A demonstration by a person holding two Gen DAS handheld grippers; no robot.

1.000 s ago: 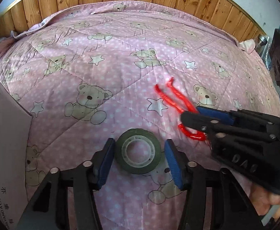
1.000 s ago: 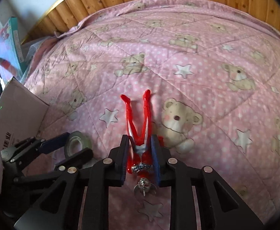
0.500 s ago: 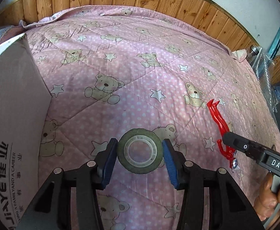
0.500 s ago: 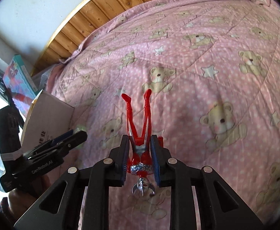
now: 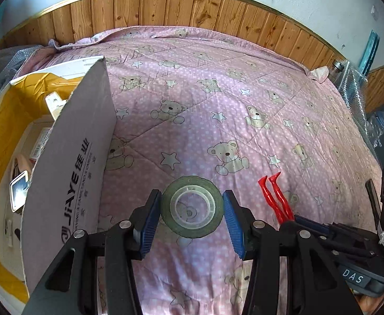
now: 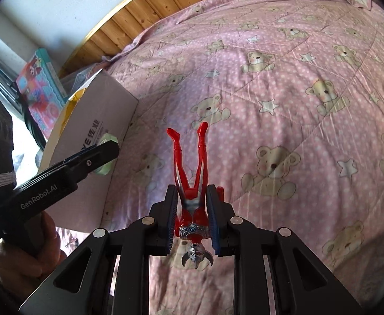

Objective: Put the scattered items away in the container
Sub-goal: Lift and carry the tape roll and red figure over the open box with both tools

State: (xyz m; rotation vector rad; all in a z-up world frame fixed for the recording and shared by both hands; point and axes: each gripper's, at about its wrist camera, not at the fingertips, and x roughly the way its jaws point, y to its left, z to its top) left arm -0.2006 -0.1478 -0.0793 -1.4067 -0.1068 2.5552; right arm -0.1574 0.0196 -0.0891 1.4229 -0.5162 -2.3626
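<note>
Both claws loaded, both held clear above the quilt [image 5: 244,84]. My left gripper [image 5: 192,219] is closed about halfway onto the tape roll [image 5: 192,206], pads on its outer rim, roll centre frame. My right gripper [image 6: 193,221] is pinched narrow on the red figure [image 6: 190,181] at the torso, head toward the camera, legs pointing away.

Cardboard box [image 5: 68,162] sits at left of the left view, open top, stuff already inside.

Risks, as I judge them:
- Roll is round and held by rim only; a tilt could let it roll out.
- Near box wall stands tall; coming in low would clip it.
- Figure's legs stick out ahead and may snag the rim.
- Claws are close together; they could collide over the box.
</note>
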